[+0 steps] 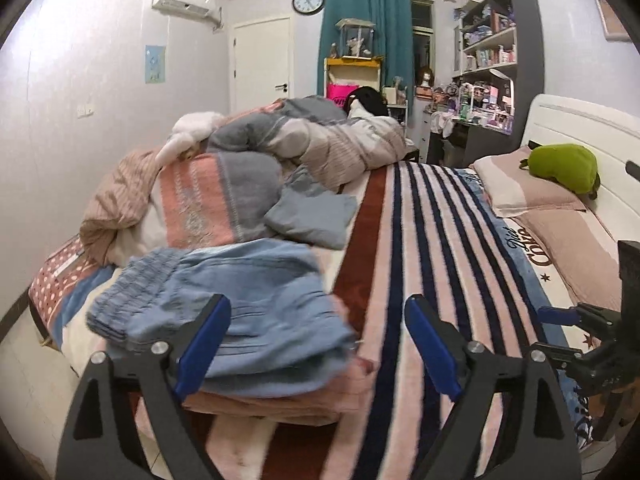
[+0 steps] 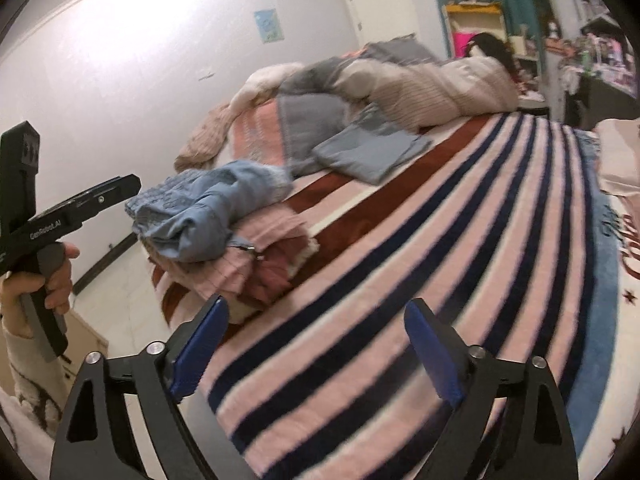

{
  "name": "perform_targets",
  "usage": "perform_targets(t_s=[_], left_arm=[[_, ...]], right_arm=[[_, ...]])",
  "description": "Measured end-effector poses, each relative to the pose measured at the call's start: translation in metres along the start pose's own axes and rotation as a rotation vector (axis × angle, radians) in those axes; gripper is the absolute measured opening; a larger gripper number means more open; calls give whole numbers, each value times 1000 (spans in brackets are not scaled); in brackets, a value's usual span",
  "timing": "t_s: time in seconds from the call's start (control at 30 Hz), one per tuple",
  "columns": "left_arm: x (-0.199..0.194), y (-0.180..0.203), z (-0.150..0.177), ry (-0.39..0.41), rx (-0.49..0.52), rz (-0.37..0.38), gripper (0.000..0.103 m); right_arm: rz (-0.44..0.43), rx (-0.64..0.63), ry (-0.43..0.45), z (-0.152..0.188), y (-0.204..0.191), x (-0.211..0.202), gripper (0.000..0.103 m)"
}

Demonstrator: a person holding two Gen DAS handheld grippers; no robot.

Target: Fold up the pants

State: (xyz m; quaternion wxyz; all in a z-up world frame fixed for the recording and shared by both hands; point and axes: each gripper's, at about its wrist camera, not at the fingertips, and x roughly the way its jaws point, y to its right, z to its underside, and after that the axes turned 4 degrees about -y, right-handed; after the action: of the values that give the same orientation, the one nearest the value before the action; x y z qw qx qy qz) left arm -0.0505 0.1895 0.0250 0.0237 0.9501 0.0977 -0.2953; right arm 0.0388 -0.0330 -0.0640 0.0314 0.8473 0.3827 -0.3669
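Note:
Folded light blue pants (image 1: 224, 312) with an elastic waistband lie on top of a stack of folded pink clothes (image 1: 280, 404) at the near left corner of the bed. My left gripper (image 1: 318, 340) is open and empty, just in front of the pants. In the right wrist view the pants (image 2: 208, 208) sit on the pink stack (image 2: 264, 268). My right gripper (image 2: 316, 344) is open and empty above the striped blanket (image 2: 420, 264), right of the stack. The left gripper's body shows at the left edge of that view, held by a hand.
A rumpled quilt pile (image 1: 248, 160) and a folded grey-blue cloth (image 1: 312, 216) lie at the far side of the bed. A pillow with a green plush (image 1: 564, 168) lies by the headboard. The right gripper's body (image 1: 592, 344) shows at the right edge.

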Motion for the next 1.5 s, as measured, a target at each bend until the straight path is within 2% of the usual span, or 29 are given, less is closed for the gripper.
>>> perform_targets(t_s=[0.17, 0.3, 0.37, 0.5, 0.6, 0.73, 1.5], left_arm=[[-9, 55, -5, 52, 28, -21, 90], [-17, 97, -4, 114, 37, -47, 94], [-21, 111, -1, 152, 39, -62, 95], [-30, 132, 8, 230, 15, -73, 102], [-31, 138, 10, 247, 13, -61, 102], [-33, 140, 11, 259, 9, -59, 102], [-45, 139, 16, 267, 16, -37, 102]], right_arm=[[75, 17, 70, 17, 32, -41, 98], [143, -23, 135, 29, 47, -74, 98], [174, -46, 171, 34, 52, -88, 102], [218, -67, 264, 42, 58, -115, 102], [239, -57, 334, 47, 60, -133, 102], [262, -45, 377, 50, 61, -145, 102], [265, -33, 376, 53, 53, -150, 102]])
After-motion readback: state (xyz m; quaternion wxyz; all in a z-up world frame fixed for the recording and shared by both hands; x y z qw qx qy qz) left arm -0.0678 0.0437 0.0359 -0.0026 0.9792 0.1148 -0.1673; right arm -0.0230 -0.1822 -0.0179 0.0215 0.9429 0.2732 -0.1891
